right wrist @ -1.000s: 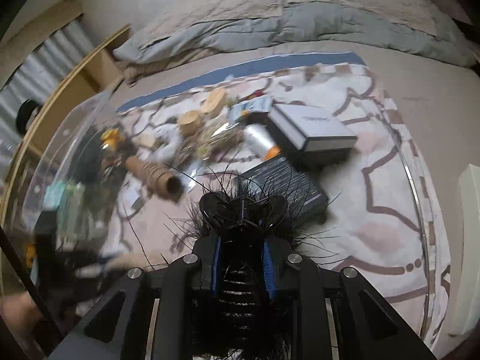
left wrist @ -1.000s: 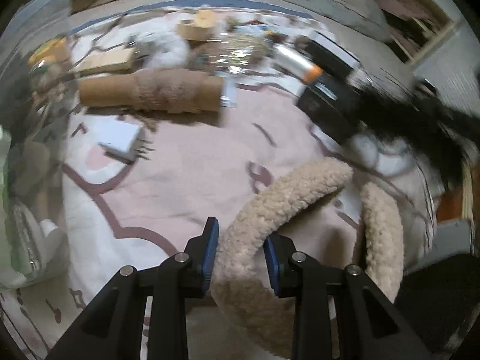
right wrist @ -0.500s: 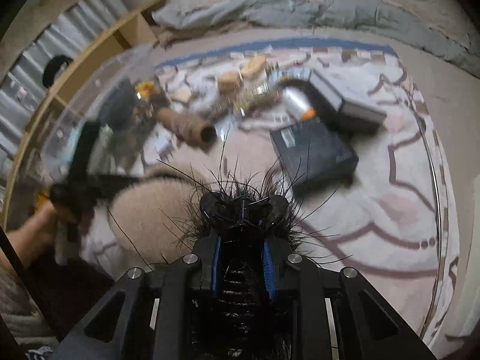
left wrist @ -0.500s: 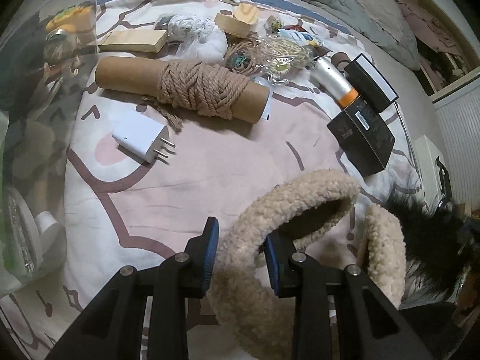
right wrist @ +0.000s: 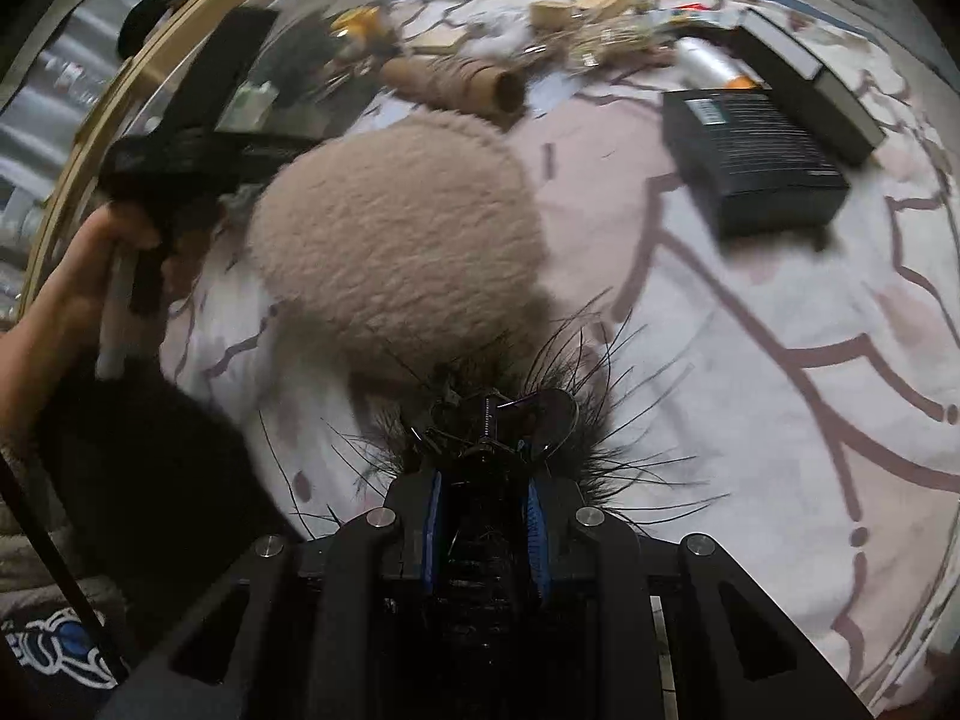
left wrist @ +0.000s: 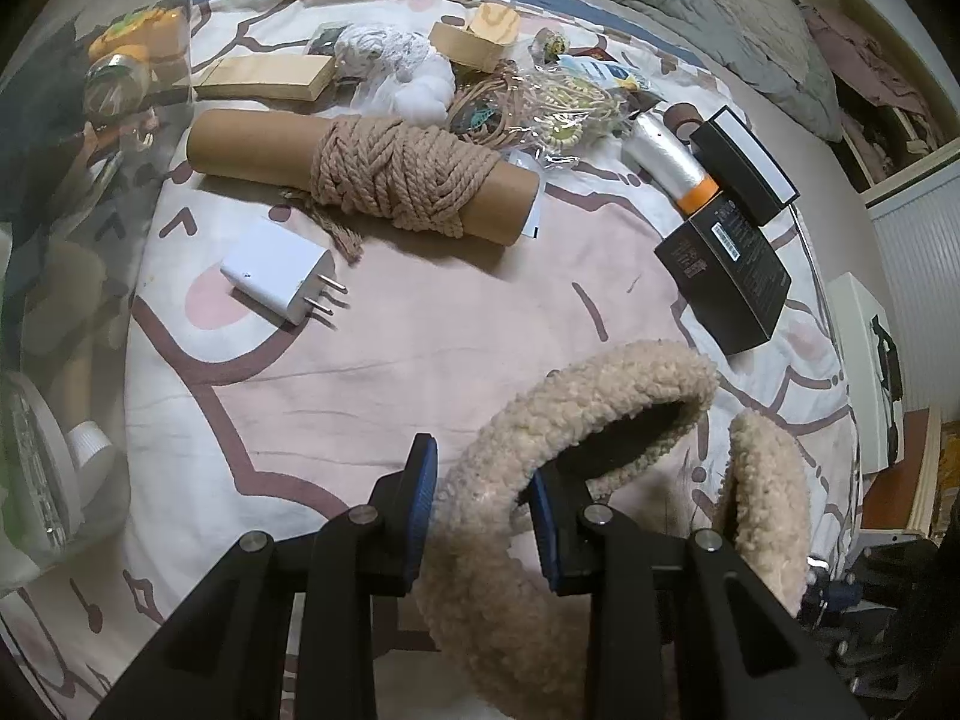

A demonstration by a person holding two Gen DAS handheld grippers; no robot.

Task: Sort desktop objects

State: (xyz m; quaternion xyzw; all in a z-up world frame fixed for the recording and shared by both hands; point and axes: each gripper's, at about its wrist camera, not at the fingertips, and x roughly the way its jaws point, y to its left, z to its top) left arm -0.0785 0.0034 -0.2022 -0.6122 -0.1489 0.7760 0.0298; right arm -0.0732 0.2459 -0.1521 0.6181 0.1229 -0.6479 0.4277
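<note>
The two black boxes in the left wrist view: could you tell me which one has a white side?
The farther black box, lying beyond the silver tube, has the white side; the nearer black box is all dark, with a barcode label.

Both grippers point(left wrist: 483, 504) point(right wrist: 483, 498) are matte black, angular, with blue pads point(left wrist: 423, 498) and silver screws point(right wrist: 268, 546); dark clothing point(right wrist: 60, 648) bears a blue-and-white print.

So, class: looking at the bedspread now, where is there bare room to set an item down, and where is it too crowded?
Free: the pink stretch bordered by the white charger, the rope-wrapped tube, the black box and the fleece pouch in the left gripper. Also free is the sheet right of the right gripper. Crowded: the far edge, around the wooden blocks.
</note>
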